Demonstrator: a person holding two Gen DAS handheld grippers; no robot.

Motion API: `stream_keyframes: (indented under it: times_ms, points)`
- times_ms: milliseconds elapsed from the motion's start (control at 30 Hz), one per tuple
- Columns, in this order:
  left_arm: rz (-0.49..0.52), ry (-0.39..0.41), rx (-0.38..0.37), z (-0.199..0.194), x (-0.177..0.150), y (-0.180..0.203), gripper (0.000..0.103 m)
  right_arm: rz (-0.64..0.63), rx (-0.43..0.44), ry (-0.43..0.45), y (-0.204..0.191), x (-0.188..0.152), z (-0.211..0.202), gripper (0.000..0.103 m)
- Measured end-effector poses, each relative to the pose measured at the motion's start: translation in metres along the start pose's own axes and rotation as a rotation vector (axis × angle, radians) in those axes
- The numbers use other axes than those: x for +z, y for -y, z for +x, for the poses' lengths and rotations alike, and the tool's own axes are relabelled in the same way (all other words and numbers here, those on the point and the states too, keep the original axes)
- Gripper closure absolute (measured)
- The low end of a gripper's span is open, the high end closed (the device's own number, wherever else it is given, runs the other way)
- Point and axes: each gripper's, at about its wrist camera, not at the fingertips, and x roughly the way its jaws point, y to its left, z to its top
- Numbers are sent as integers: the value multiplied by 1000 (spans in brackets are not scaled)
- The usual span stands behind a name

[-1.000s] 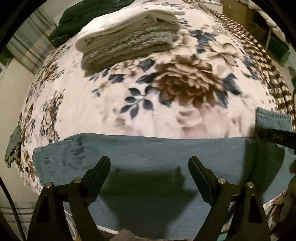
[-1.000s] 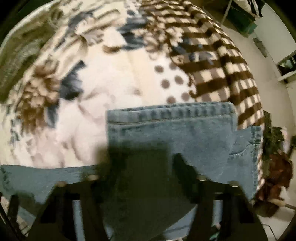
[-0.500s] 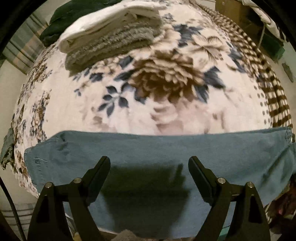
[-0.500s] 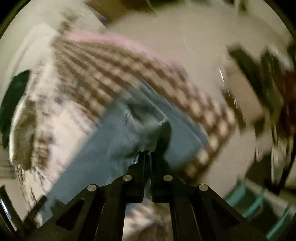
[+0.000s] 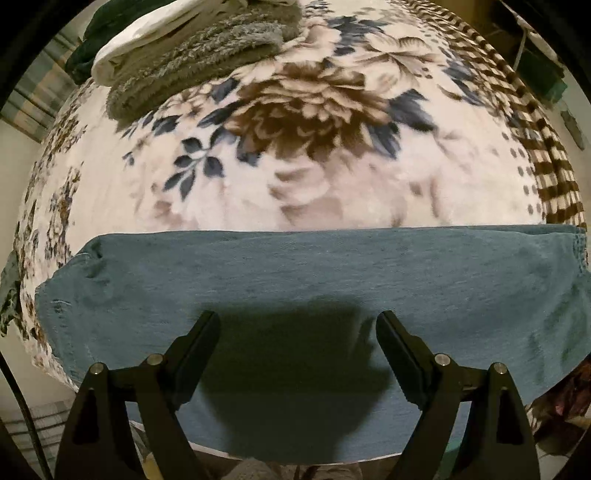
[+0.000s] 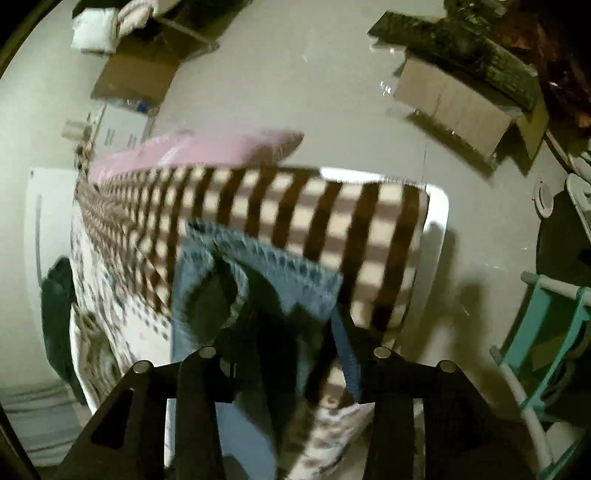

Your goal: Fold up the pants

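One pair of blue jeans (image 5: 332, 280) is lying flat across the near edge of the bed, stretched out left to right on a floral blanket (image 5: 295, 177) with a brown checkered border along its right side. There's one stack of folded stuff further back on the bed: a grey fuzzy towel (image 5: 207, 62) with something white folded on top (image 5: 155, 33), and a dark green garment (image 5: 107, 33) behind that.

Two grippers, one per hand. The left gripper (image 5: 297, 339) hovers over the middle of the jeans with its fingers spread wide apart, nothing between them, just casting a shadow on the denim. Can't tell whether the tips actually touch the fabric.

The right gripper (image 6: 295, 350) is at the end of the jeans by the corner of the bed, its view quite blurry. Its fingers (image 6: 207, 365) look spread apart too, and a bunched-up bit of denim (image 6: 258, 273) with a stitched hem sits right in front of them. A blue strip of fabric (image 6: 345, 354) hangs by the right-hand finger, though I honestly can't tell if anything is pinched.

Off the bed there are two cardboard boxes (image 6: 454, 107) on the floor, one pink pillow (image 6: 199, 147) at the far end, and a teal rack (image 6: 550, 332) over to the right.
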Motion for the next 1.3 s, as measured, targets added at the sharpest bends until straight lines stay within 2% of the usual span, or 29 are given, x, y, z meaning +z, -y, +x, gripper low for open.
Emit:
stream_keyframes:
  times_ms: [33, 67, 100, 133, 200, 233, 267, 333, 400, 467, 600, 633, 667, 700, 800, 867, 1033, 1100, 1233, 1300]
  points:
    - [4, -1, -2, 1, 1, 3, 17, 11, 32, 1, 2, 3, -2, 41]
    - [12, 0, -4, 1, 2, 8, 17, 13, 57, -6, 2, 6, -2, 29]
    - [20, -2, -10, 3, 3, 14, 17, 6, 98, -28, 2, 8, 2, 23]
    - [27, -6, -14, 5, 4, 18, 17, -17, 98, -67, -2, 10, 11, 23]
    - [51, -21, -32, 11, 6, 30, 16, -86, 39, -104, -13, 12, 29, 22]
    - [67, -30, -44, 15, 7, 37, 11, -140, -27, -129, -22, 15, 42, 22]
    - [76, -33, -50, 17, 7, 41, 6, -170, -69, -127, -26, 13, 45, 22]
    - [107, -24, -47, 20, 9, 50, 4, -274, -184, -101, -43, 13, 53, 28]
    - [125, -18, -39, 20, 10, 55, 4, -455, -289, -20, -75, 7, 48, 30]
    - [127, -14, -47, 19, 10, 58, 3, -583, -326, 38, -101, 1, 45, 30]
    - [115, -22, -50, 19, 13, 63, 3, -735, -340, -16, -135, -1, 73, 30]
    - [113, -26, -51, 20, 15, 64, 3, -792, -377, -45, -143, -3, 89, 34]
    - [113, -27, -52, 20, 17, 64, 3, -817, -395, -61, -147, -5, 96, 58]
    - [114, -26, -54, 20, 17, 65, 3, -853, -409, -69, -152, -8, 105, 87]
    - [124, -23, -59, 19, 20, 68, 3, -948, -437, -7, -161, -26, 104, 89]
    - [127, -13, -62, 16, 19, 68, 3, -1000, -455, 80, -171, -42, 92, 89]
    - [121, 0, -67, 13, 17, 62, 3, -961, -396, 262, -180, -55, 41, 90]
    - [110, -1, -67, 15, 17, 56, 3, -946, -407, 284, -183, -47, 39, 90]
    - [81, -17, -58, 23, 18, 44, 3, -865, -500, 75, -171, -17, 86, 83]
    - [52, -17, -69, 22, 16, 28, 3, -857, -525, -3, -175, -15, 100, 56]
